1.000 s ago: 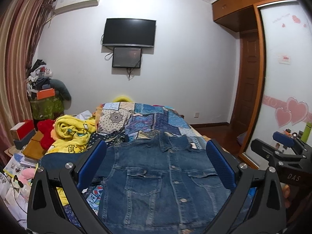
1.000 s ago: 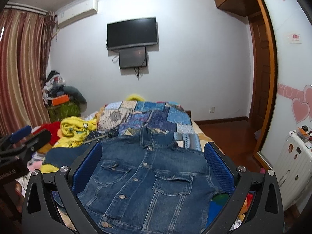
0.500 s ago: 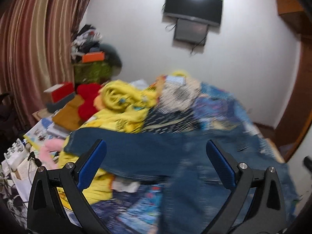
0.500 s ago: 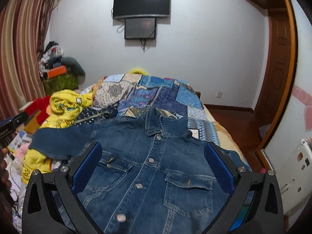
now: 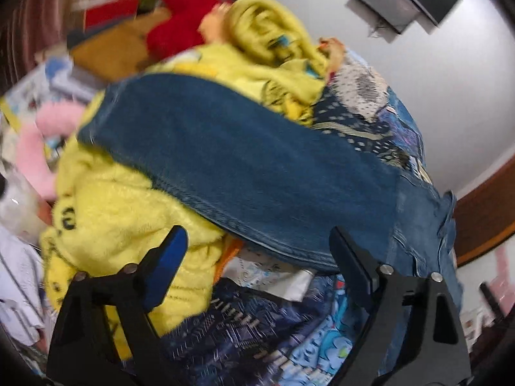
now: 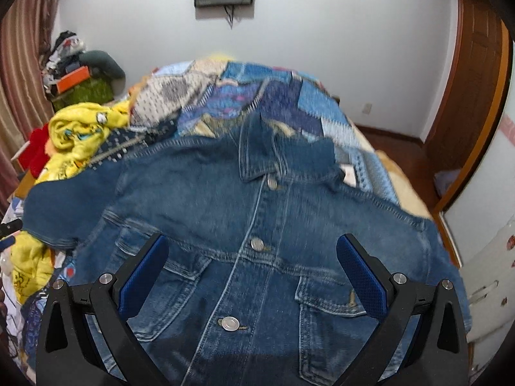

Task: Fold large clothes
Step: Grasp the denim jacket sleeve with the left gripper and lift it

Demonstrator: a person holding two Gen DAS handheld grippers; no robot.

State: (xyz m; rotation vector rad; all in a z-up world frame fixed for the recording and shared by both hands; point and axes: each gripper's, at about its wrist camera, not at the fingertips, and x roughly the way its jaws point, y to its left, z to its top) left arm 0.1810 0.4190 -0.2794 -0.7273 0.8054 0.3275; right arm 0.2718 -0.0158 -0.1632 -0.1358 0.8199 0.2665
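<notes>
A blue denim jacket (image 6: 257, 225) lies front up and buttoned on the bed, collar toward the far wall. Its left sleeve (image 5: 244, 167) stretches out over a yellow fleece heap. My left gripper (image 5: 257, 244) hovers just short of that sleeve's lower seam; its jaws are closing, still wide apart, and nothing sits between the pads. In the right wrist view my right gripper (image 6: 252, 257) hangs open over the jacket's chest, one finger above each breast pocket, gripping nothing.
A patchwork quilt (image 6: 289, 96) covers the bed. Yellow fleece (image 5: 122, 218) is piled at the bed's left, with a red plush (image 5: 183, 22) and a pink plush (image 5: 35, 148) beyond. Wooden door (image 6: 470, 96) and floor lie right of the bed.
My left gripper swung left and down, rolling, from over the jacket's front to the outstretched sleeve. My right gripper dropped closer to the jacket's chest. Both stayed unloaded.
</notes>
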